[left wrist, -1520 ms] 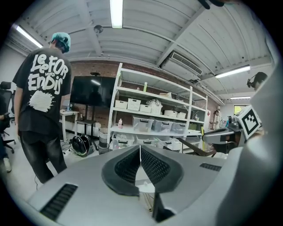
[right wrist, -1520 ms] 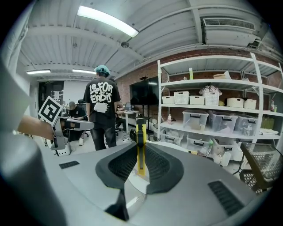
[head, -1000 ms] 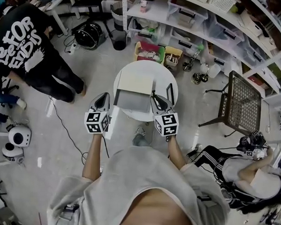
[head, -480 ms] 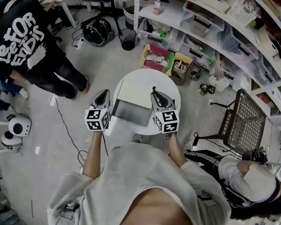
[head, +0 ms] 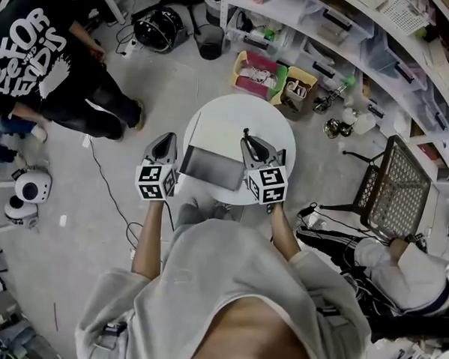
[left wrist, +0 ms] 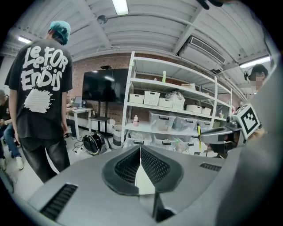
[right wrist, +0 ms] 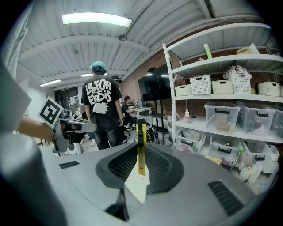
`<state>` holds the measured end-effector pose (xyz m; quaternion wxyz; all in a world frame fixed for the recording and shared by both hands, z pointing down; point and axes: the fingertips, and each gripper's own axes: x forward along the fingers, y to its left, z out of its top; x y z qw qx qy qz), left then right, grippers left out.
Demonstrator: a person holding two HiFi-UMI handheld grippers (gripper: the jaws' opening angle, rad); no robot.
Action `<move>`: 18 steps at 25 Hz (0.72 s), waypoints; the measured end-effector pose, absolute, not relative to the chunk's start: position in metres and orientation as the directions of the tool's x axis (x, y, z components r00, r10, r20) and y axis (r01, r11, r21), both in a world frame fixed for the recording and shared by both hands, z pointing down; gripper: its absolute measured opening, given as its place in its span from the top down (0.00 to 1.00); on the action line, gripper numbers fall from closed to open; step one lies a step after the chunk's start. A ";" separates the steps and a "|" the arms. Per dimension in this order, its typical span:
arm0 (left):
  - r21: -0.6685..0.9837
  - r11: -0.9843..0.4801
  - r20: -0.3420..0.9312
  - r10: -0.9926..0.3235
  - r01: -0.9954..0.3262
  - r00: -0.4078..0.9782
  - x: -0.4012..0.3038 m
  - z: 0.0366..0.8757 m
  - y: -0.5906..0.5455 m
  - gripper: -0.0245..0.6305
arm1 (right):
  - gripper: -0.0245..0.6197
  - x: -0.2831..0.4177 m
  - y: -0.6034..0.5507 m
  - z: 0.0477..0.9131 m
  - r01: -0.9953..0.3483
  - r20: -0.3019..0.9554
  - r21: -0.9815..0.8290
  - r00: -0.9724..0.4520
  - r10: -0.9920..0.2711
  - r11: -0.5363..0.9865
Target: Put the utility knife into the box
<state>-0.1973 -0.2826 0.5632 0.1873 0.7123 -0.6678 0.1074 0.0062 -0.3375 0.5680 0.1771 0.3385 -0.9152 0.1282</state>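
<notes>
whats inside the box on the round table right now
The box shows only a bare grey floor, nothing in it. The utility knife is clamped upright in the right gripper, which covers the box's right edge, so that strip can't be checked.

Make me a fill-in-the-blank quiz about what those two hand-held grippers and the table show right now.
The right gripper is shut on a yellow ____.
The left gripper has ____ between its shut jaws.
The open box stands on a table whose top is ____ in shape.
Missing words: utility knife; nothing; round.
</notes>
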 end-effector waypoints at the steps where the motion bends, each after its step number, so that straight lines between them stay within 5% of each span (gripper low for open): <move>1: 0.127 -0.043 0.406 -0.909 -0.991 0.091 -0.198 0.564 -0.283 0.93 | 0.85 0.005 -0.335 0.571 -0.666 0.419 -0.118 -0.706 -0.571 0.736; 18: 0.225 -0.141 0.485 -0.842 -0.964 0.236 -0.208 0.613 -0.271 0.93 | 0.85 -0.027 -0.274 0.640 -0.701 0.601 -0.148 -0.624 -0.500 0.697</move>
